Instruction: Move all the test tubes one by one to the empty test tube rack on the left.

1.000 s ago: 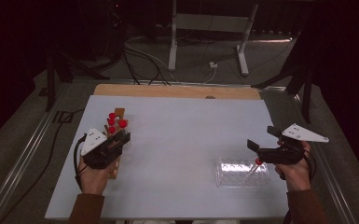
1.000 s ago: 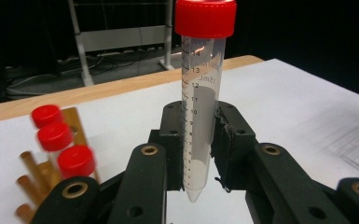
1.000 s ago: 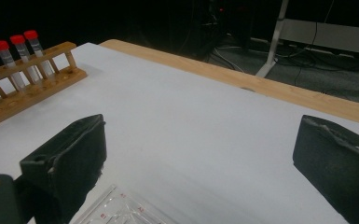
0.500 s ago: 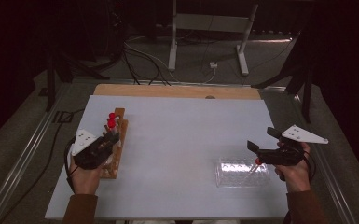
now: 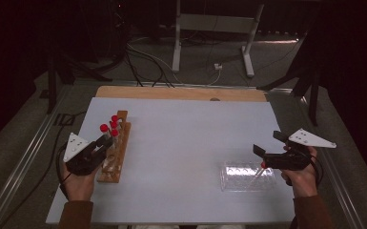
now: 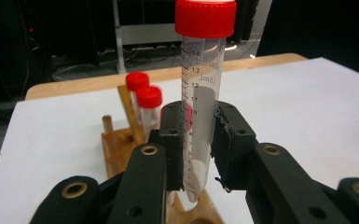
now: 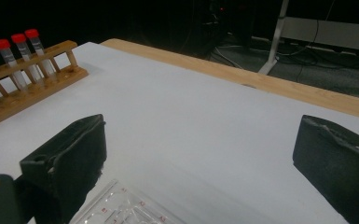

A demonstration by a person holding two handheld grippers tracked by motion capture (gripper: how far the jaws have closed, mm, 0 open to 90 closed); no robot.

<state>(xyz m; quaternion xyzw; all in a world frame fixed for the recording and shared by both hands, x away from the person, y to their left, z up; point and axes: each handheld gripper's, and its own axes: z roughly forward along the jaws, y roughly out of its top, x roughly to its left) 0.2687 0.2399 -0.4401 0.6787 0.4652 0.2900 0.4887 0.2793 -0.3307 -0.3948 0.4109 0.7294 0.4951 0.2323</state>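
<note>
My left gripper [image 6: 199, 126] is shut on a clear, graduated tube [image 6: 200, 93] with a red cap, held upright by its lower half. The tube's tip hangs just over the near end of the wooden rack [image 6: 116, 140]. In the high view the left gripper [image 5: 106, 140] sits at the rack's [image 5: 117, 152] left side, the held tube's cap [image 5: 104, 128] beside it. Two more red-capped tubes [image 5: 115, 119] stand in the rack. My right gripper [image 5: 267, 143] is open over a clear well plate [image 5: 245, 176], with nothing between its jaws [image 7: 203, 135].
The white tabletop [image 5: 186, 138] ends in a wooden strip [image 5: 181, 93] along the far edge. A small red-tipped thin piece [image 5: 263, 164] shows under the right gripper, above the plate; what it is I cannot tell. Cables and stand legs [image 5: 214, 38] lie on the floor beyond.
The left gripper has carried its tube leftward, from over the rack to the rack's left side. The right gripper and the plate have stayed put.
</note>
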